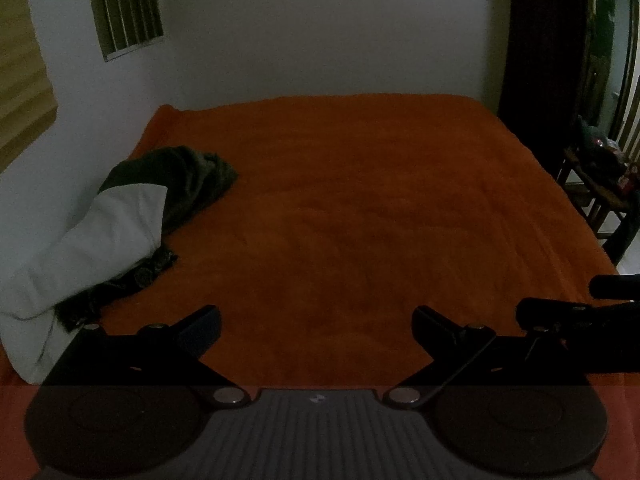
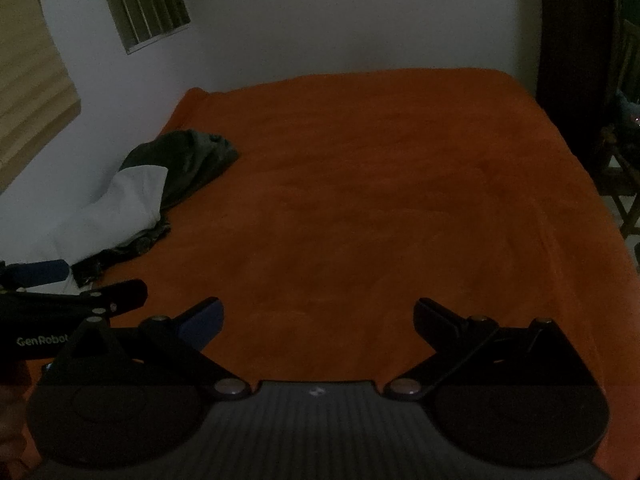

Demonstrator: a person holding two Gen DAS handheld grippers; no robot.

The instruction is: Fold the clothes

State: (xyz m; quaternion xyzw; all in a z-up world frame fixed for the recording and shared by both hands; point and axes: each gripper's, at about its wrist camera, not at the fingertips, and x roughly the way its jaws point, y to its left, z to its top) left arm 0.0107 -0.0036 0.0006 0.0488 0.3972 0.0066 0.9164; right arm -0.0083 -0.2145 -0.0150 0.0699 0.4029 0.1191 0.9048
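Both grippers hang side by side over the near part of a bed covered with an orange blanket (image 1: pixel 360 216). The left gripper (image 1: pixel 316 328) has its two fingers spread wide apart, nothing between them but bare blanket; the inner face of its left finger is blue. The right gripper (image 2: pixel 318 322) is the same, fingers wide apart and empty over the blanket. In the left wrist view the right gripper shows at the right edge as two dark fingers pointing inward; in the right wrist view the left gripper shows at the left edge, one blue-padded finger above one black one, with pale lettering on its body. The clothes lie in a heap by the bed's left side, against the white wall (image 1: pixel 320 40) and well apart from both grippers: a dark green garment (image 1: pixel 188 180) crumpled at the far end, a white garment (image 1: pixel 100 232) draped over it and running toward the near edge, and a dark patterned piece (image 1: pixel 136 276) poking out from under the white one, though the light is dim and I cannot tell how many items are there. A barred vent (image 1: pixel 126 8) sits high on the wall, and a wooden chair (image 1: pixel 596 196) stands beyond the bed's right side.
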